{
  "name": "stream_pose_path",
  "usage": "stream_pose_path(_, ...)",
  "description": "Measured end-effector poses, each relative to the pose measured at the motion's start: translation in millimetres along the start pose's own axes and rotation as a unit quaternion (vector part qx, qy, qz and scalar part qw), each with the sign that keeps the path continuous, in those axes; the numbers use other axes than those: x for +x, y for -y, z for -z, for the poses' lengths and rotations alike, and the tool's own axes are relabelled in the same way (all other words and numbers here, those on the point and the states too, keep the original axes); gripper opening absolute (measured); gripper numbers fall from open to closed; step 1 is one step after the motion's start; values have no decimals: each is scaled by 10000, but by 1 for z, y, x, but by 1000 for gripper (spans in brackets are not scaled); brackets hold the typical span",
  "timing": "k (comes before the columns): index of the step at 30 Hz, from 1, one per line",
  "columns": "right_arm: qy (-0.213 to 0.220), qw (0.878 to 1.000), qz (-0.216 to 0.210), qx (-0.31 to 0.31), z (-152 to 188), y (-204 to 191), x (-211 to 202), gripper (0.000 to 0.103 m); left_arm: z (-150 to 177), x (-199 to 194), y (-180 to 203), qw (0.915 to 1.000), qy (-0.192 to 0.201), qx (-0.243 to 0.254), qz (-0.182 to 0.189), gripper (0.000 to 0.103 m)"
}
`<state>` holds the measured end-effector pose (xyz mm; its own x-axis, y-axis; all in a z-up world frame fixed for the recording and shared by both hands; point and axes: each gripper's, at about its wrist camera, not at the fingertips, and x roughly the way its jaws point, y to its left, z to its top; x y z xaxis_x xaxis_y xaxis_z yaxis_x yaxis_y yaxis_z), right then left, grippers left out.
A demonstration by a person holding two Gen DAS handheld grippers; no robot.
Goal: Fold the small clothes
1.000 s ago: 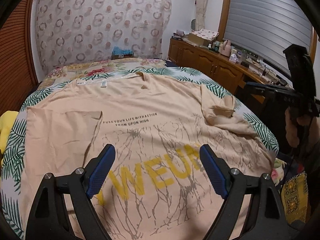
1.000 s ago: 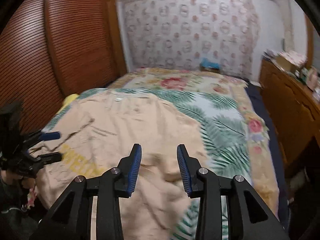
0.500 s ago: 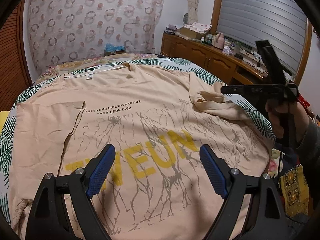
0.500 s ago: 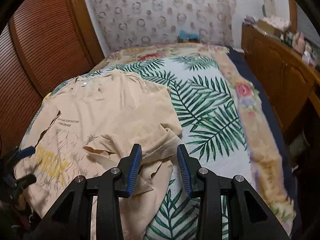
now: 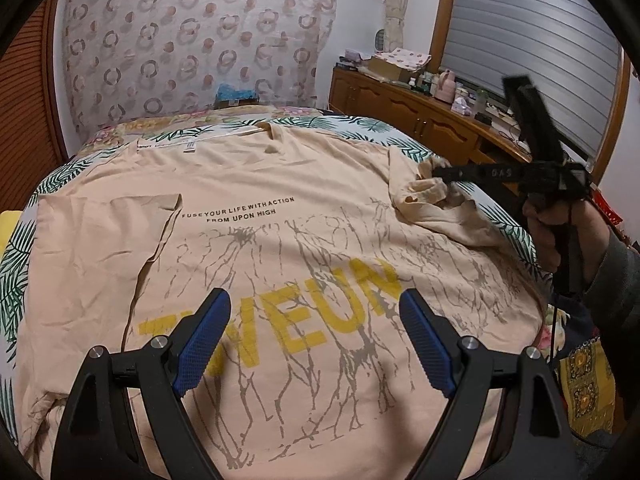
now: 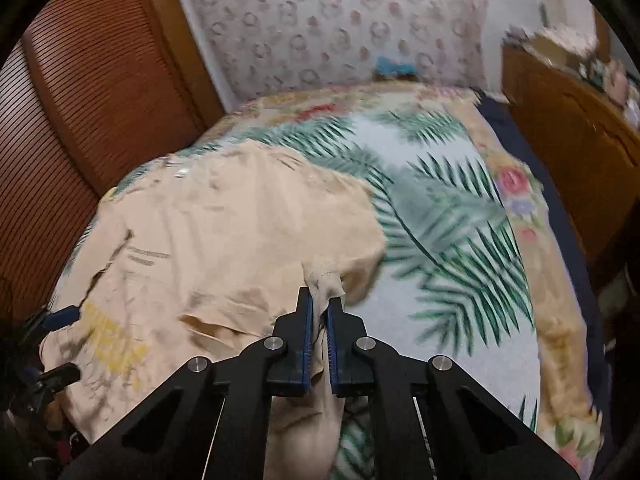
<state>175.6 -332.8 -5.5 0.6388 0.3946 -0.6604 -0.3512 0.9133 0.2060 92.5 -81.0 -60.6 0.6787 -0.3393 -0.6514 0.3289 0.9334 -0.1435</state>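
**Right fingers pinch the sleeve of a peach T-shirt on the bed**

A peach T-shirt [image 5: 256, 248] lies spread face up over the bed [image 6: 448, 216], covering most of its near half, its neck toward the far edge. Small black lettering runs across the chest, grey branching lines spread below it, and large yellow letters sit near the hem. One sleeve [image 5: 104, 224] lies flat toward the bed's left edge. The other sleeve [image 6: 326, 280] is bunched and lifted near the right edge.

The right gripper [image 6: 319, 320] is clenched on that bunched sleeve, and cloth shows between its blue fingers [image 6: 306, 328]; in the left wrist view the same gripper [image 5: 444, 171] reaches in from the right with the crumpled fabric at its tip. The right wrist view is blurred.

The left gripper [image 5: 314, 320] hovers above the hem end of the shirt, its fingers [image 5: 202, 336] spread wide and holding nothing.

A palm-leaf bedspread [image 6: 460, 264] shows beyond the shirt.
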Motion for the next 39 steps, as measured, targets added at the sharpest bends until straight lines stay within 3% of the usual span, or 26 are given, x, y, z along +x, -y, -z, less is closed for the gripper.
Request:
stream_pose_path(7, 214, 9965, -259, -770, -24, -58, -7, 6, 0, -2, -3, 10000, 34, -59, -50, 87)
stream_pose_path(11, 292, 9947, 122, -978, -33, -74, -4, 8, 2, -5, -4, 9999, 46, -61, -81, 87)
stream_pose_path(13, 376, 9934, 369, -1022, -33, -74, -4, 29, 3, -5, -6, 9999, 44, -82, -89, 87)
stream_pose_path(15, 414, 9942, 374, -918, -30, -73, -6, 42, 4, -5, -9, 9999, 39, -114, -81, 87)
stream_pose_path(17, 441, 9953, 258, -820, -22, -73, -13, 42, 6, -4, -11, 9999, 23, -133, -79, 87)
stream_pose_path(20, 469, 9937, 455, -914, -7, -71, -26, 42, 5, -3, -12, 9999, 19, -148, -67, 87)
stream_pose_path(29, -63, 9950, 198, -979, 47, -77, -41, 42, 4, -3, -10, 9998, 56, -166, -42, 87)
stream_pose_path(33, -192, 9922, 538, -1106, 59, -73, -33, 42, 3, -3, -9, 9999, 46, -130, -47, 87)
stream_pose_path(36, -250, 9945, 598, -825, 56, -59, -28, 42, 3, -2, -9, 9999, 22, -125, -46, 87)
stream_pose_path(37, -268, 9952, 572, -746, 56, -55, -27, 36, 3, -1, -9, 9999, 13, -125, -49, 87)
stream_pose_path(39, -305, 9974, 282, -587, 57, -46, -25, 3, 2, 1, -8, 9999, -7, -121, -45, 87)
